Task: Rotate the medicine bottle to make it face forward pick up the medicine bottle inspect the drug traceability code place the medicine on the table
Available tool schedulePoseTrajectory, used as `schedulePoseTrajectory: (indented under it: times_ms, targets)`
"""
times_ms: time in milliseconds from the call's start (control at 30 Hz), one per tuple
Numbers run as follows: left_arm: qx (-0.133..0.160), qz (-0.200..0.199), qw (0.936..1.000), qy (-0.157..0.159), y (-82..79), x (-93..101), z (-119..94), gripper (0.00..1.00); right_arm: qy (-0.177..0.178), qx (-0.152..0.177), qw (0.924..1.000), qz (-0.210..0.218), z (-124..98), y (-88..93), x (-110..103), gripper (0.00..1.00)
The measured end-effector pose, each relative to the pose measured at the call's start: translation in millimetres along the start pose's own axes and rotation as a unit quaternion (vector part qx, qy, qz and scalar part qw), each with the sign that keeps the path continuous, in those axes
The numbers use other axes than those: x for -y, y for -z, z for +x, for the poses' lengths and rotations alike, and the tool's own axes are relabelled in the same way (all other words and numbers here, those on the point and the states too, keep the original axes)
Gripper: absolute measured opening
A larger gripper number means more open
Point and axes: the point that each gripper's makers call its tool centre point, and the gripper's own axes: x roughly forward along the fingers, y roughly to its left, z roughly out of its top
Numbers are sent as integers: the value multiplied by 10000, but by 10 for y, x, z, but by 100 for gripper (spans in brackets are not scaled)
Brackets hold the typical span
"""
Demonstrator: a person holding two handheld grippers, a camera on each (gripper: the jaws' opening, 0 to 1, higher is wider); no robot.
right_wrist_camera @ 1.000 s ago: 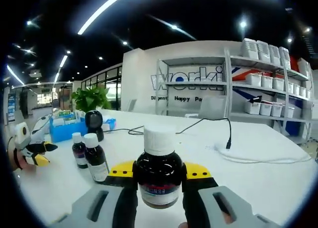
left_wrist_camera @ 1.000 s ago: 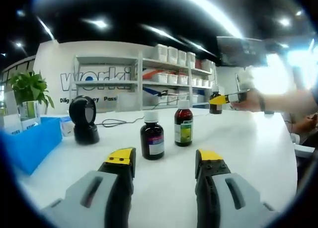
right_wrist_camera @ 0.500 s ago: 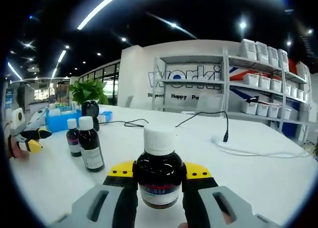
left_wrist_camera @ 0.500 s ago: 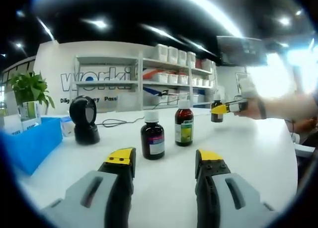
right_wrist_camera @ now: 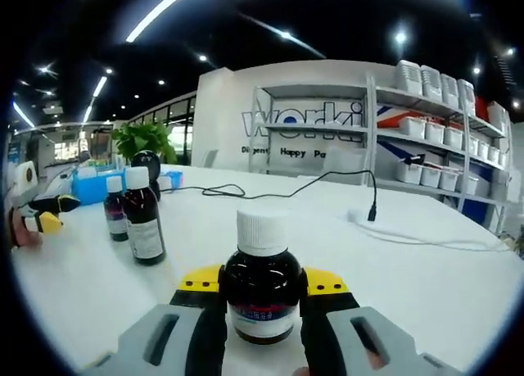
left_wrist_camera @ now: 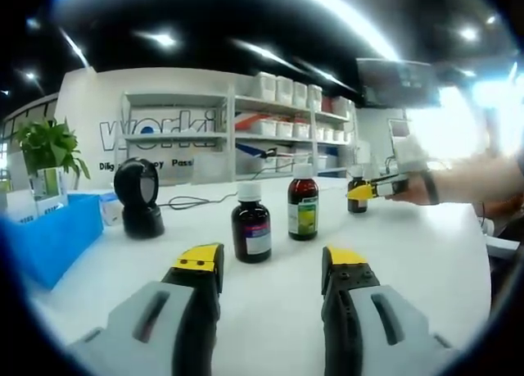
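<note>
Room: white surface (left_wrist_camera: 426,253) under ceiling strip lights; behind it a white wall with lettering and white metal shelving (left_wrist_camera: 278,122) carrying white bins.
Far left of left gripper view: green potted plant (left_wrist_camera: 51,147); blue rectangular plastic bin (left_wrist_camera: 49,237); black round-headed scanner on a stand (left_wrist_camera: 137,197) with a black cable (left_wrist_camera: 192,201) trailing across the surface.
Bottle count: three dark brown medicine bottles with white caps.
Standing pair: two upright on the surface, near each other but apart; shorter bottle with a pale label (left_wrist_camera: 250,225) to the left, taller bottle with a green and yellow label (left_wrist_camera: 302,204) to the right. In the right gripper view the same pair stands at the left (right_wrist_camera: 115,209) (right_wrist_camera: 142,215).
Held medicine bottle: third bottle (right_wrist_camera: 262,290), upright, long axis vertical, white cap up, white and blue label turned toward the camera; its base cannot be seen, so contact with the surface cannot be told.
Left gripper (left_wrist_camera: 272,265): grey body, yellow-tipped black jaws wide apart, nothing between them, low over the surface in front of the standing pair.
Right gripper (right_wrist_camera: 262,290): jaws closed against both sides of the held medicine bottle; seen from the left gripper view (left_wrist_camera: 366,189), it is at the right, past the taller bottle, held by a person's hand (left_wrist_camera: 417,188).
</note>
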Motion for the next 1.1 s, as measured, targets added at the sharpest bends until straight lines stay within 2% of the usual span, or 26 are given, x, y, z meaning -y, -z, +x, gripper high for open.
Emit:
schedulePoseTrajectory:
  times_ms: [67, 400, 833, 867, 933, 1100]
  targets:
    - [-1, 4, 10000, -5, 0, -1, -1, 39, 8, -14, 9999, 142, 4, 30, 26, 30]
    - [-10, 17, 10000, -3, 0, 9, -1, 39, 61, 70, 9997, 234, -23, 39, 7, 30]
    - [-4, 23, 10000, -3, -4, 3, -5, 39, -120, 126, 9993, 325, 12, 47, 16, 31]
    - [-4, 25, 10000, -3, -3, 4, -6, 39, -176, 150, 9983, 533, 4, 39, -6, 33]
    - [-1, 21, 10000, -2, -5, 6, -7, 39, -165, 137, 9983, 536, -44, 16, 4, 36]
    - [22, -18, 10000, 5, -14, 11, -10, 39, -159, 263, 9993, 191, -141, -96, -24, 45]
